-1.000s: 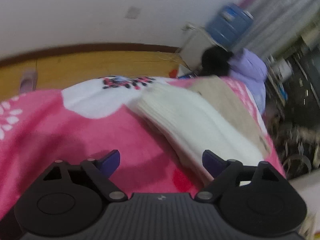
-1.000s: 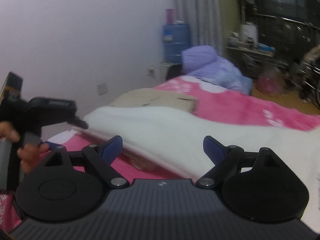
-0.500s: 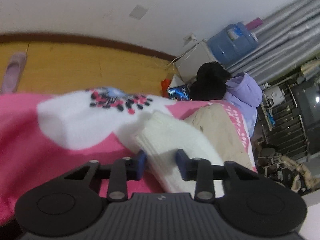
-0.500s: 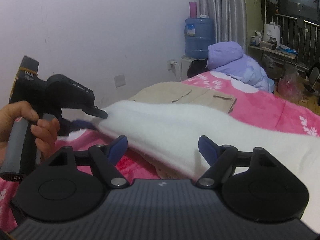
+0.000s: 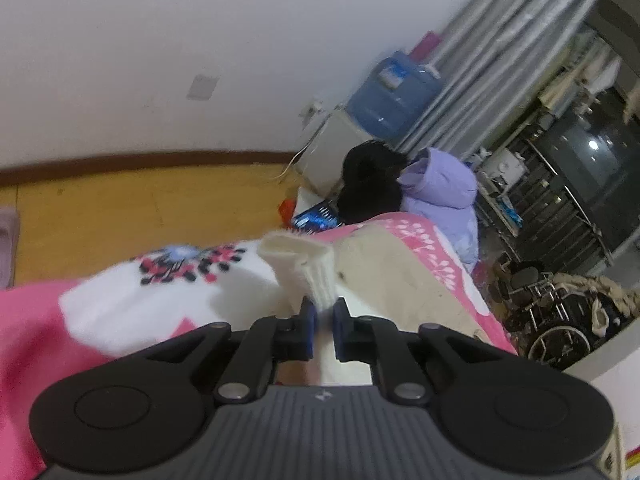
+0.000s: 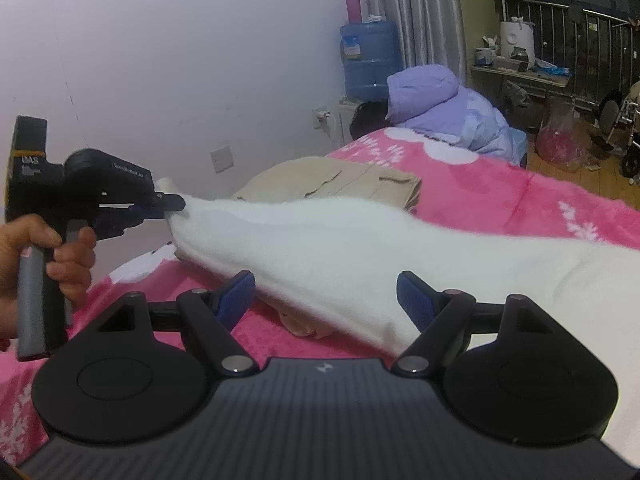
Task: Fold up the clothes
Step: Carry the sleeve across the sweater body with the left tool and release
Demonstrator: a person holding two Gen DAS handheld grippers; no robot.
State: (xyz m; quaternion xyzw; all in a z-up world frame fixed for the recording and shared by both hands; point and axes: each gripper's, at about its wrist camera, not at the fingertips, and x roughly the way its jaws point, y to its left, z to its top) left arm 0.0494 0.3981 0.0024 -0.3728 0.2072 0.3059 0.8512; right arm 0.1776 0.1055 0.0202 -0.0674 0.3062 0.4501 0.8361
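Observation:
A white knit garment (image 6: 360, 248) lies stretched across the pink bed. My left gripper (image 5: 323, 320) is shut on its ribbed cuff (image 5: 316, 276), which sticks up between the blue pads. In the right wrist view the left gripper (image 6: 176, 205) pinches that same end, lifted off the blanket, with a hand (image 6: 60, 256) on its handle. My right gripper (image 6: 326, 296) stands open just in front of the garment's lower edge, nothing between its fingers. Folded beige trousers (image 6: 340, 182) lie behind the white garment.
The pink flowered blanket (image 6: 500, 196) covers the bed. A lilac puffer jacket (image 6: 444, 108) and a dark bundle (image 5: 372, 184) sit at the far end. A blue water jug (image 6: 370, 60) on a white cabinet stands by the wall. Wooden floor (image 5: 120, 216) lies beside the bed.
My left gripper went from open beside the garment to shut on its cuff and raised that end. The right gripper stayed open and moved slightly nearer.

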